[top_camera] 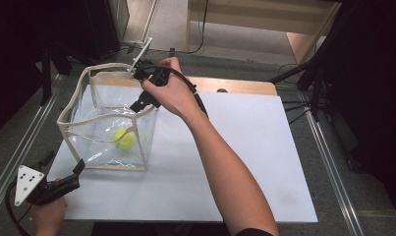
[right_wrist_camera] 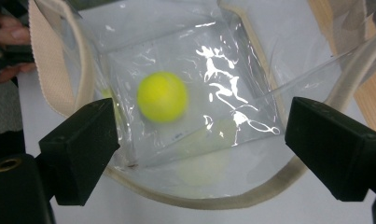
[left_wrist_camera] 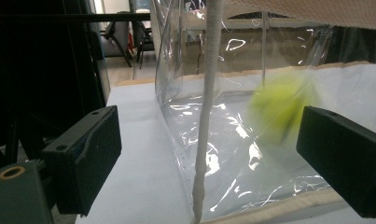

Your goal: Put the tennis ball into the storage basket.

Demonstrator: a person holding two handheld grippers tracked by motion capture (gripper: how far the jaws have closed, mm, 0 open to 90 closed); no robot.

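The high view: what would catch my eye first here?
A bright yellow ball lies inside a clear plastic bag with cream trim, standing on the white table. The right gripper hangs open over the bag's mouth, while the left gripper waits open at its near corner.

— Where is the right arm?

— It reaches far forward from the bottom edge of the high view, forearm bare and stretched on a diagonal toward the upper left. The right hand (top_camera: pixel 172 93) wraps the right gripper (top_camera: pixel 139 104), wrist bent so the tool tips downward and to the left.

— And its jaws?

— Spread wide apart in the right gripper view, nothing between them.

— The left side?

— The left hand (top_camera: pixel 47 215) sits low at the near left corner, holding the left gripper (top_camera: pixel 77 169) pointed up and to the right, its grey plate on top. Its jaws also stand wide apart, gripping nothing.
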